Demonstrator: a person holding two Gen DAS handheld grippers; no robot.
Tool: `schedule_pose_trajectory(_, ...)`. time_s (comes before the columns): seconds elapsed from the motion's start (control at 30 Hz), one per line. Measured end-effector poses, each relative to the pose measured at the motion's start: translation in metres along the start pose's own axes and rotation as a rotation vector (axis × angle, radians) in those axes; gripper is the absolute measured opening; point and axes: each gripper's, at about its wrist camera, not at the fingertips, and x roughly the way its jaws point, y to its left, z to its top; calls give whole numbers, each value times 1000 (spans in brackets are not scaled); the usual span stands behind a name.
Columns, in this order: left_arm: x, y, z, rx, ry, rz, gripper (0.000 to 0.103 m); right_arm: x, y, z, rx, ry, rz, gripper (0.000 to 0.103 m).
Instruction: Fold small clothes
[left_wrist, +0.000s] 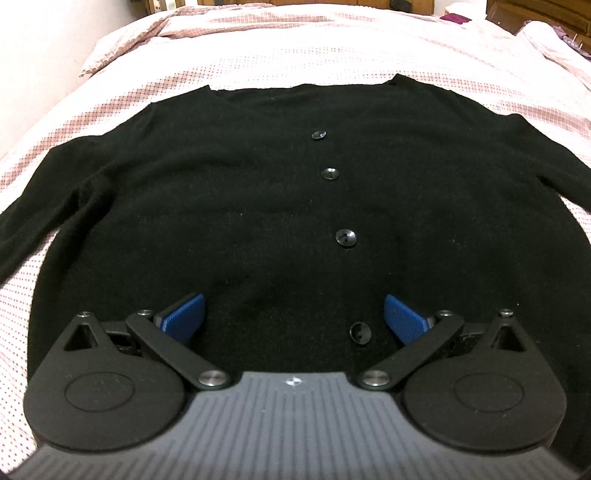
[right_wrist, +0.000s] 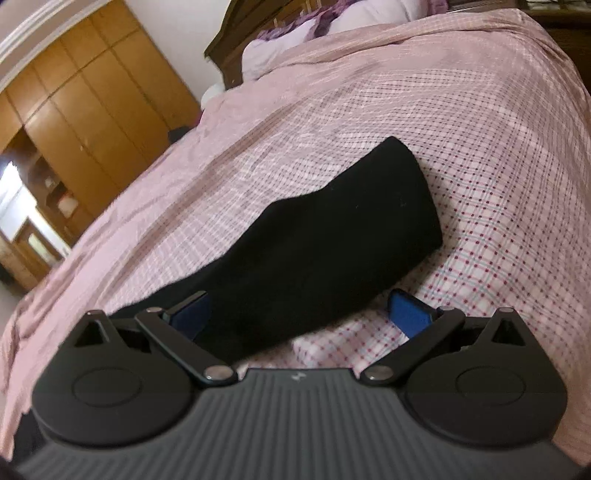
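A black buttoned cardigan (left_wrist: 258, 192) lies spread flat on the bed, front up, with a row of dark buttons (left_wrist: 345, 237) down its middle and a sleeve trailing off to the left. My left gripper (left_wrist: 293, 314) hovers open over its lower front, blue pads (left_wrist: 184, 315) wide apart, with nothing between them. In the right wrist view a black sleeve (right_wrist: 332, 236) runs diagonally across the sheet. My right gripper (right_wrist: 299, 310) is open just above the sleeve, its fingers straddling the near part.
The bed is covered by a pink checked sheet (left_wrist: 332, 48) with dotted pattern. Pillows (right_wrist: 280, 48) and a dark headboard lie at the far end. A wooden wardrobe (right_wrist: 85, 110) stands beyond the bed's left side.
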Motion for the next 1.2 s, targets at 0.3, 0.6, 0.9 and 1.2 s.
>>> schedule_pose_trajectory(0.3, -1, -2, -3, 0, -13, 4, 103, 14, -25, 21, 167, -67, 97, 103)
schedule_pose_trajectory(0.6, -6, -1, -1, -1, -13, -5, 103, 12, -33, 39, 214, -70, 82, 10)
schedule_pose_trajectory(0.9, -19, 8, 0, -17, -19, -18, 103, -19, -20, 49, 64, -124, 58, 9)
schedule_pose_trajectory(1.2, -39, 24, 4, -37, -45, -24, 103, -20, 30, 56, 1, -99, 167, 9)
